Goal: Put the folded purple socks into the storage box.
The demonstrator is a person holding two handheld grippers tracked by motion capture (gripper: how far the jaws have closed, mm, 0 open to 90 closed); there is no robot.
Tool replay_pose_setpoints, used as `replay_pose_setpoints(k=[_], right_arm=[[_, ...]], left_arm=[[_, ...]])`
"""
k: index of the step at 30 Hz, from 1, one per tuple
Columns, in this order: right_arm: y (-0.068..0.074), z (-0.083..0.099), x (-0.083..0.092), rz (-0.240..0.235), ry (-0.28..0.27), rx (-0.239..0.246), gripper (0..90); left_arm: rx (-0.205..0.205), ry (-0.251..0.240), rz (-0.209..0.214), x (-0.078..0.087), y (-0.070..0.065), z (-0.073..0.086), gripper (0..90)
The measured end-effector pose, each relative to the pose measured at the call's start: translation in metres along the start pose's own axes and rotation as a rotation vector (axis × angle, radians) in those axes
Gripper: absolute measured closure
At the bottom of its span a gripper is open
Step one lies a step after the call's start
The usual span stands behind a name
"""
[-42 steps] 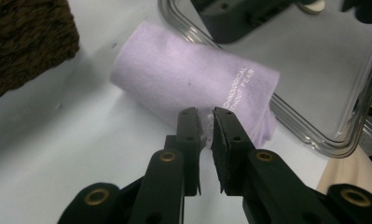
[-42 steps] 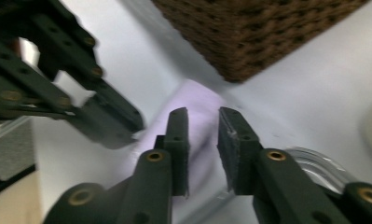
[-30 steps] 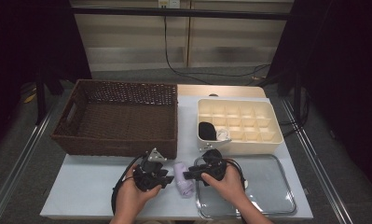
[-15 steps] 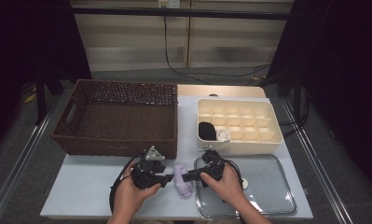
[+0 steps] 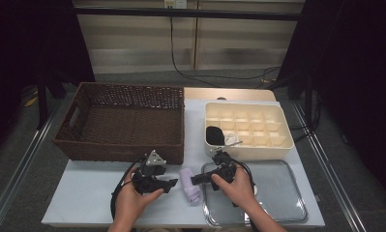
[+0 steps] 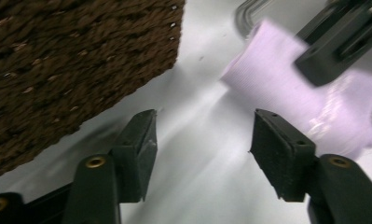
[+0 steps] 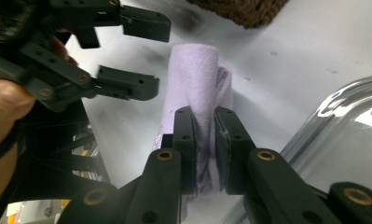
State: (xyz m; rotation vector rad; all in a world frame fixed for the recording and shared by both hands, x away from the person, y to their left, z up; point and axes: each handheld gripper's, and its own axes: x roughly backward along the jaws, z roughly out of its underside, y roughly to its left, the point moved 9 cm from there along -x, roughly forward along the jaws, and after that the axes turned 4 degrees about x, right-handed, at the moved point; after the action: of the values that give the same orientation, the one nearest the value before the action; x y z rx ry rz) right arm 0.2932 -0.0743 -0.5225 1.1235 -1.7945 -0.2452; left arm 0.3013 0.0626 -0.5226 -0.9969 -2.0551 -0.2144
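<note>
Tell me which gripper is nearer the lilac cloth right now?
Right. The right gripper has its fingers pinched on the lilac cloth. The left gripper sits just beside it, fingers apart over bare table, having just been opening.

Lilac cloth (image 5: 190,183), a soft ribbed textile rolled and folded into a short bundle. It lies lengthwise on the white table (image 5: 84,193), just beside the left rim of the clear tray (image 5: 277,212) and near the front corner of the wicker basket (image 5: 123,125). One fold is pinched up; the rest rests flat.
</note>
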Motion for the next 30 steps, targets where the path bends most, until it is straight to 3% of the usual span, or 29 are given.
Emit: replay_pose_setpoints(k=[5, 9, 12, 17, 20, 22, 25, 30], right_arm=[[0.001, -0.004, 0.005, 0.006, 0.004, 0.004, 79.5], [-0.004, 0.001, -0.004, 0.026, 0.017, -0.010, 78.6], [-0.008, 0.002, -0.006, 0.036, -0.002, -0.009, 74.3], [-0.011, 0.006, -0.006, 0.107, 0.023, 0.026, 61.8], [-0.010, 0.008, -0.011, 0.091, 0.028, 0.020, 62.2], [-0.010, 0.009, -0.011, 0.059, 0.025, -0.011, 70.5], [-0.010, 0.008, -0.009, 0.052, 0.022, -0.027, 76.7], [-0.004, 0.001, -0.002, 0.025, 0.012, -0.038, 79.1]], left_arm=[[0.007, 0.009, -0.007, -0.003, 0.006, 0.004, 39.5], [0.011, 0.013, -0.009, -0.004, 0.007, 0.006, 39.5], [0.002, 0.018, -0.003, -0.004, 0.006, 0.007, 39.1], [-0.005, 0.017, -0.009, -0.006, 0.006, 0.007, 38.6], [-0.016, -0.003, -0.011, -0.005, 0.007, 0.005, 38.1], [-0.015, -0.004, -0.014, -0.005, 0.007, 0.005, 37.4], [-0.013, -0.007, -0.013, -0.006, 0.006, 0.006, 37.2], [-0.044, -0.009, -0.024, -0.011, 0.009, 0.009, 33.7]])
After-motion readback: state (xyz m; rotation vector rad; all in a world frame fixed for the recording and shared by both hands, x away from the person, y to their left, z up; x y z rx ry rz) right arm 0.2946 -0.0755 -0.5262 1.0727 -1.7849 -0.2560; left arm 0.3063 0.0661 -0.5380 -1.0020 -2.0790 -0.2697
